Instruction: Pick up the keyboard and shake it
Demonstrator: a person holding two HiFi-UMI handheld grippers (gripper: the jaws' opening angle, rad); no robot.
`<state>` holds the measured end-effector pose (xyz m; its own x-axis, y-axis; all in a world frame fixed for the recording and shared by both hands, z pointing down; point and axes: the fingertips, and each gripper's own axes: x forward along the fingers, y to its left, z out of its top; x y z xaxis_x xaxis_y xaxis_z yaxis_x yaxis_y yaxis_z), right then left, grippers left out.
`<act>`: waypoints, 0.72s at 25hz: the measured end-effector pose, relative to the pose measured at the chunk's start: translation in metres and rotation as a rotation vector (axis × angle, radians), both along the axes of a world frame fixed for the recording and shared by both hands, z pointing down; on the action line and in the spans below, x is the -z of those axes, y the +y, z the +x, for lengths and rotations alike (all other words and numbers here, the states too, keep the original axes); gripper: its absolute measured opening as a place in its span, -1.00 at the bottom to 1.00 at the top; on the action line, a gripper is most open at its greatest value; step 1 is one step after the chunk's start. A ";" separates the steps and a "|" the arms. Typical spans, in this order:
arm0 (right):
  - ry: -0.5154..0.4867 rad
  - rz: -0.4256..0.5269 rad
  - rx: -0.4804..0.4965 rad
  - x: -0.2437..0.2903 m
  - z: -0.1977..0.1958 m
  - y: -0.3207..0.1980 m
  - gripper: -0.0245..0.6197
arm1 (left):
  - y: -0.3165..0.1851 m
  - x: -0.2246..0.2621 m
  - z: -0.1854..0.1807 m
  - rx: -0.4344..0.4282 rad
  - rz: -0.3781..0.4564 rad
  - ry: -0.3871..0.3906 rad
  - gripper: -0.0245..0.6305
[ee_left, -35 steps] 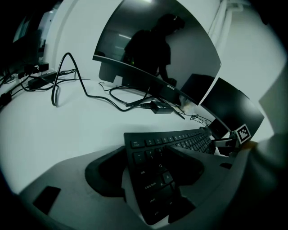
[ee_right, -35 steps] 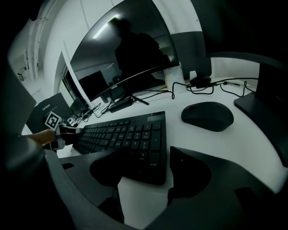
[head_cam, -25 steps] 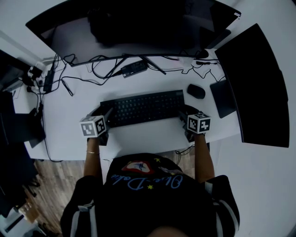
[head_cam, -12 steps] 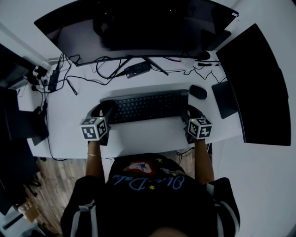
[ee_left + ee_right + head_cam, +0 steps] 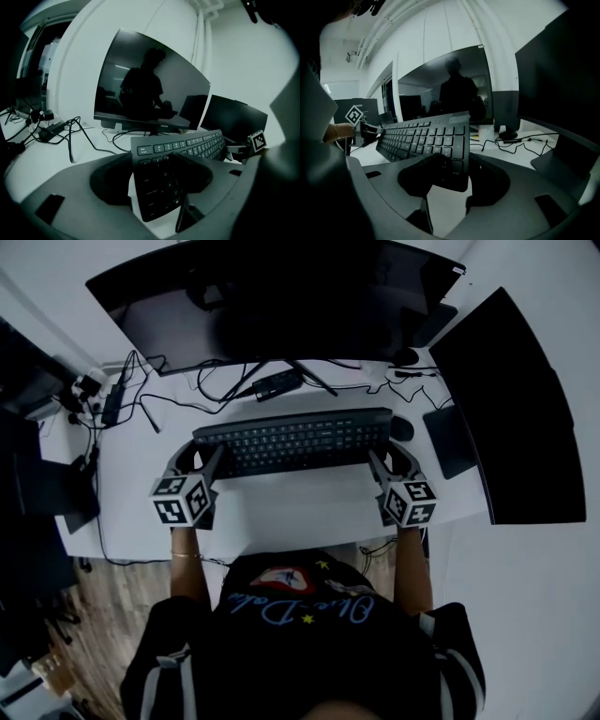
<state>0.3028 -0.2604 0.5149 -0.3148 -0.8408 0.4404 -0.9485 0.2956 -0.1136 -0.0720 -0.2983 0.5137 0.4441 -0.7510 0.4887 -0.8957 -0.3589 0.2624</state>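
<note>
Keyboard [image 5: 292, 442] hangs mid-frame, held clear of the white desk [image 5: 281, 512], below the wide monitor [image 5: 281, 296]. The left gripper [image 5: 214, 457] clamps its left end. The right gripper [image 5: 378, 460], whose jaws have just been closing, clamps its right end near the mouse [image 5: 401, 427].

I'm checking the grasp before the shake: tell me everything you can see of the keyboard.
The keyboard is a slim black full-size board, plastic by its look, with rows of low keys bearing pale legends. It appears to hang clear of the white desk, tilted, in front of the monitor. The left claw grips its left end; the right claw, whose jaws have just been closing, clamps its right end.
</note>
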 end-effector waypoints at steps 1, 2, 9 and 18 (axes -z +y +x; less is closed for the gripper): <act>0.004 0.018 -0.002 0.006 0.000 0.000 -0.35 | 0.000 0.007 0.000 0.000 0.018 -0.001 -0.16; 0.006 0.038 -0.004 0.013 0.000 0.001 -0.35 | -0.001 0.014 0.000 0.000 0.038 -0.002 -0.16; 0.029 0.185 -0.022 0.063 0.004 0.006 -0.35 | -0.001 0.065 0.004 -0.003 0.169 0.003 -0.16; 0.080 0.341 -0.033 0.115 0.004 0.015 -0.35 | 0.005 0.111 0.004 -0.002 0.302 0.021 -0.16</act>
<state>0.3063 -0.2452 0.3999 -0.2611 -0.9528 0.1549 -0.9600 0.2731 0.0612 -0.0677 -0.2931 0.4023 0.4534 -0.8602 0.2336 -0.8904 -0.4253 0.1621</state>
